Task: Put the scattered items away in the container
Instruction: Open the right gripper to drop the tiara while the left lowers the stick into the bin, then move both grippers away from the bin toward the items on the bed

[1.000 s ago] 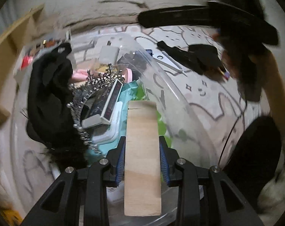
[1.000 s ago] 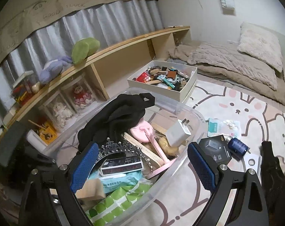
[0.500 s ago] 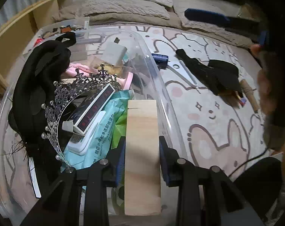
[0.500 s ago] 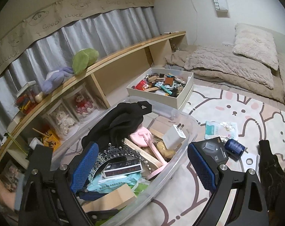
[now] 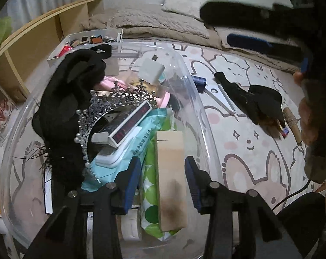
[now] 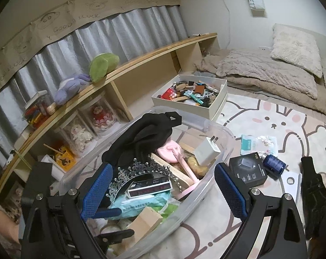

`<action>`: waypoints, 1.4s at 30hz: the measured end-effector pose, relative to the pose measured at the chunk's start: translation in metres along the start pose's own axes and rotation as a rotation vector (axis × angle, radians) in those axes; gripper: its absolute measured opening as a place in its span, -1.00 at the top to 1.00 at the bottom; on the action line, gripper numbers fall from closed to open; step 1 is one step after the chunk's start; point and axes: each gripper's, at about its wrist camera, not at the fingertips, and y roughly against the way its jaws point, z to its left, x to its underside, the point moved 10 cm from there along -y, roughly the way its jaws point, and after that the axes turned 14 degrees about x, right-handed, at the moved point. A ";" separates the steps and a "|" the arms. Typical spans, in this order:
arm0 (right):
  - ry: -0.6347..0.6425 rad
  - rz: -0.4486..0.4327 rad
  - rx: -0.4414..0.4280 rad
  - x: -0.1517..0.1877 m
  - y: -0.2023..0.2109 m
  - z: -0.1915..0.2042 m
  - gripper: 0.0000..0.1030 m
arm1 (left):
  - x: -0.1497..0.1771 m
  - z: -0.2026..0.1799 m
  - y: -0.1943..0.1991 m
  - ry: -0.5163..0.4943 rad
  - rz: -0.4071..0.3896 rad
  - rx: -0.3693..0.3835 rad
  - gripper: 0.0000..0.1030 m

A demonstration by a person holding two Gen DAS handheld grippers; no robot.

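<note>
Left tool: blue-padded jaws have just been opening and now stand clear of the pale rectangular wooden block that lies between them; a gap shows on both sides, block released. The block rests inside the clear plastic storage tub, at its near end, on a green-dotted white packet.

Right tool: blue mesh pads spread wide, gripping nothing, hovering over the tub's near rim.

Tub contents, nearest outward:
- teal wet-wipes pack, beside the block;
- white digital clock with red display, lying on the wipes pack;
- silver beaded tiara, partly around the clock;
- black fabric garment, draped along the tub's left side and over its rim;
- pink plastic handled piece, toward the far half;
- white plug-in charger, at the far end.

On the cream rabbit-print rug, outside the tub:
- dark blue cylindrical spool, just beside the tub;
- black square box, touching or nearly touching the spool;
- teal-and-clear wrapper, beyond the box;
- black glove-like cloth item, well apart from the tub;
- brown cardboard tube, near the cloth item.

Beyond: white open box of small mixed items against a long wooden shelf.
</note>
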 end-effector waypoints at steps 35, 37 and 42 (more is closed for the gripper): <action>0.146 -0.102 0.092 0.020 0.048 0.009 -1.00 | -0.006 0.002 0.076 0.065 -0.321 -0.125 -1.00; 0.162 -0.109 0.111 0.022 0.053 0.007 -1.00 | -0.005 -0.001 0.079 0.064 -0.333 -0.128 -0.99; 0.184 -0.116 0.151 0.029 0.065 0.003 -1.00 | -0.005 -0.008 0.084 0.057 -0.354 -0.124 -1.00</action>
